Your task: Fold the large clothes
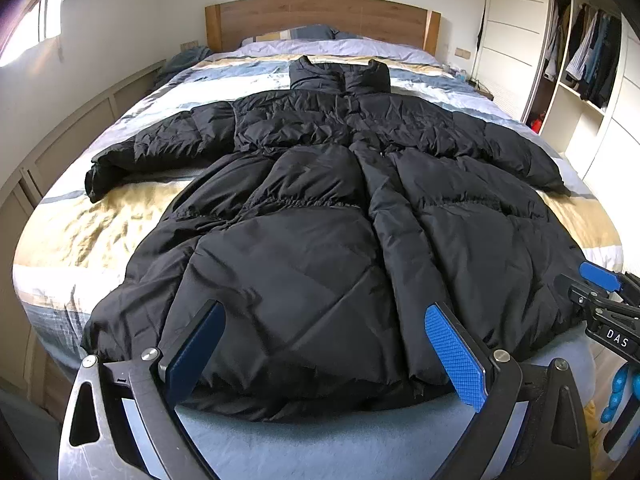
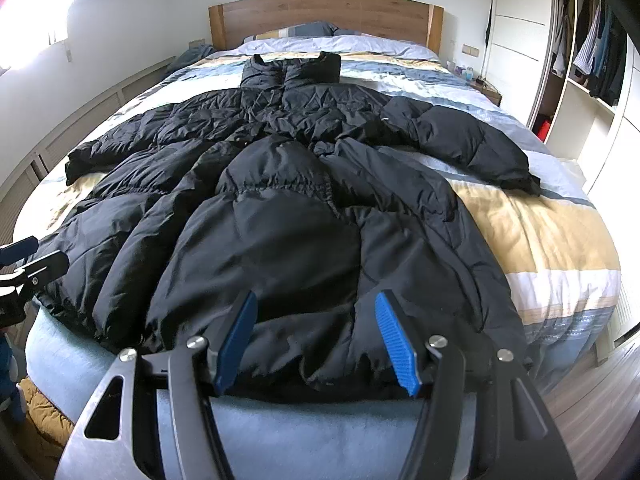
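A long black puffer coat lies spread flat on the bed, collar toward the headboard, both sleeves out to the sides and the hem at the near edge. My left gripper hovers open over the left half of the hem, its blue pads wide apart with nothing between them. In the right wrist view the same coat fills the middle. My right gripper stands open over the right part of the hem, its pads clear of the fabric. Each gripper shows at the edge of the other's view: the right gripper and the left gripper.
The striped bedcover lies bare on both sides of the coat. A wooden headboard and pillows are at the far end. An open wardrobe with hanging clothes stands on the right, a panelled wall on the left.
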`<state>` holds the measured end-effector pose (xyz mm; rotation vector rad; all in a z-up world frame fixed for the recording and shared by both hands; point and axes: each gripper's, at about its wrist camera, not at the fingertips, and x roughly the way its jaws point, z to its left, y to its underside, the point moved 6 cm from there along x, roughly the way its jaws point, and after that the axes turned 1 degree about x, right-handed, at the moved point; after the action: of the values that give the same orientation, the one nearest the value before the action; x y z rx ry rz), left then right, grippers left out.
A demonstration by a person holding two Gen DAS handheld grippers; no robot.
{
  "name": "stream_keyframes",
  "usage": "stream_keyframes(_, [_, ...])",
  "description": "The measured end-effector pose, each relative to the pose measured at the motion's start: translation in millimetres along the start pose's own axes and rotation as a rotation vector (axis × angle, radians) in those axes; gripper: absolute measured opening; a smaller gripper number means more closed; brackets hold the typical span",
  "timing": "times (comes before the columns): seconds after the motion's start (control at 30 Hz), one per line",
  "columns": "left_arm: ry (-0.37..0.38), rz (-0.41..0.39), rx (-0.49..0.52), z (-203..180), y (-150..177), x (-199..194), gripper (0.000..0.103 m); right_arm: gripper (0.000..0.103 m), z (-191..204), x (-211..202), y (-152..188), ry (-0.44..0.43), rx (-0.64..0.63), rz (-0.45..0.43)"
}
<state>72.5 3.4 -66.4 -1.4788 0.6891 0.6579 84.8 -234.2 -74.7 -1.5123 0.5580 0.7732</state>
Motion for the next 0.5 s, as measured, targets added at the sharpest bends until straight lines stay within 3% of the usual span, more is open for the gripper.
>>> stream_keyframes(0.5, [0.005, 0.049, -0.02, 6, -5, 17, 0.099, 0.06, 2, 15, -9, -0.001, -0.016, 0.032])
